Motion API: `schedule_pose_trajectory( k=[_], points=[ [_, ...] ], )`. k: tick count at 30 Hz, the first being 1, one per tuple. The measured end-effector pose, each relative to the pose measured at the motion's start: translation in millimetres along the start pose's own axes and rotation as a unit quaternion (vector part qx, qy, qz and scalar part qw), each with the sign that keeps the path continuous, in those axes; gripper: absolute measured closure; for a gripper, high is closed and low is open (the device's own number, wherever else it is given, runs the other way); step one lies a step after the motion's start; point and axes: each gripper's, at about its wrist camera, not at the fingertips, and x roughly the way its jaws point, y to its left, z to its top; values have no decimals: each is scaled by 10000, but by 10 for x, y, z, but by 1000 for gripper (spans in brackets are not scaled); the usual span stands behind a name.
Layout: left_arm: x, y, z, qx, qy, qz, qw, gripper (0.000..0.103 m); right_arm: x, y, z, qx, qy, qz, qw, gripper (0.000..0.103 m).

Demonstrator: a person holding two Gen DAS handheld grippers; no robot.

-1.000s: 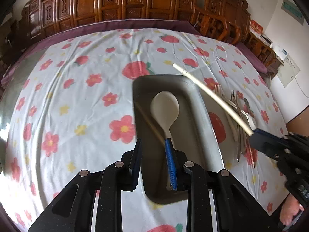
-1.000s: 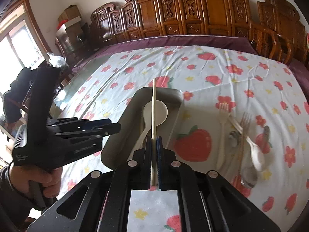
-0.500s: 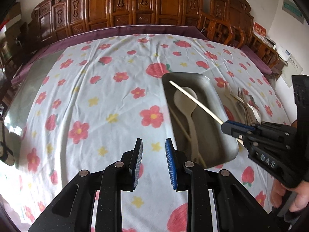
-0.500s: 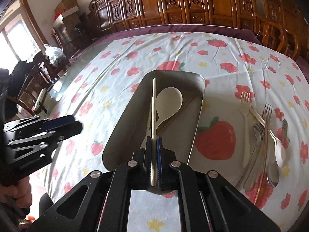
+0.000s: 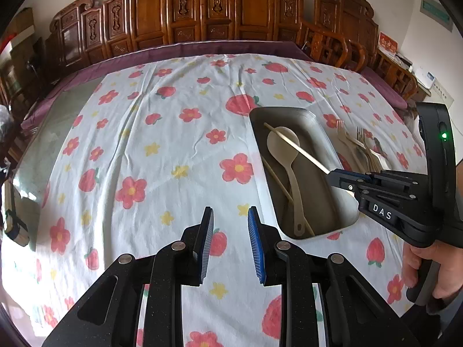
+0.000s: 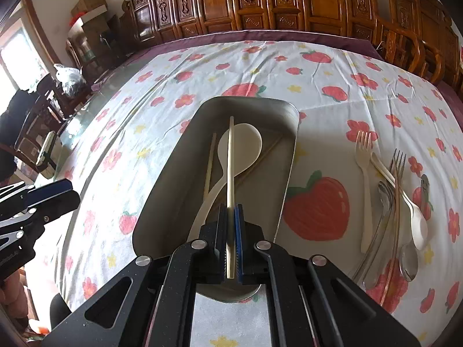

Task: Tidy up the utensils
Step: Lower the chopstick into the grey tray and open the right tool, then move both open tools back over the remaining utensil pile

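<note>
Right gripper (image 6: 230, 217), jaws clenched on a pale chopstick (image 6: 230, 156) that projects forward over the metal tray (image 6: 286, 179), its free end above the bowl of the cream serving spoon (image 6: 240, 144) lying inside. A second chopstick (image 6: 209, 167) rests in the tray just left of the spoon handle. The left wrist view shows the same held chopstick (image 5: 298, 150) slanting across the tray (image 5: 324, 136), above the spoon (image 5: 285, 159), gripped at its near end by the right gripper (image 5: 332, 175); the person's right hand (image 5: 425, 269) wraps the handle. Left gripper (image 5: 230, 222), jaws parted and holding nothing, hangs over the flower-and-strawberry tablecloth (image 5: 162, 150) covering the worktop, left of the tray's near end. To the right of the tray, on the cloth, lies the unsorted cutlery: a cream fork (image 6: 365, 173), a metal fork (image 6: 397, 179), a white spoon (image 6: 416, 217) and metal spoons (image 6: 408, 260), partly overlapping. Carved wooden chairs (image 6: 260, 3) line the far edge.
</note>
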Motion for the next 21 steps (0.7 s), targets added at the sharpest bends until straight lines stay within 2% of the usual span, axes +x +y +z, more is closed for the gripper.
schedule_pose_trajectory(
  k=[3, 11, 21],
  points=[
    [-13, -36, -5, 14, -8, -11, 10000, 80, -50, 20, -4, -29, -45, 148, 9999, 95],
    [-95, -204, 24, 58, -74, -47, 9999, 80, -374, -4, -92, -266, -242, 209, 9991, 95],
    [-178, -530, 62, 85, -176, -179, 9996, 78, -981, -398, -378, -420, -425, 37, 9982, 95]
  ],
)
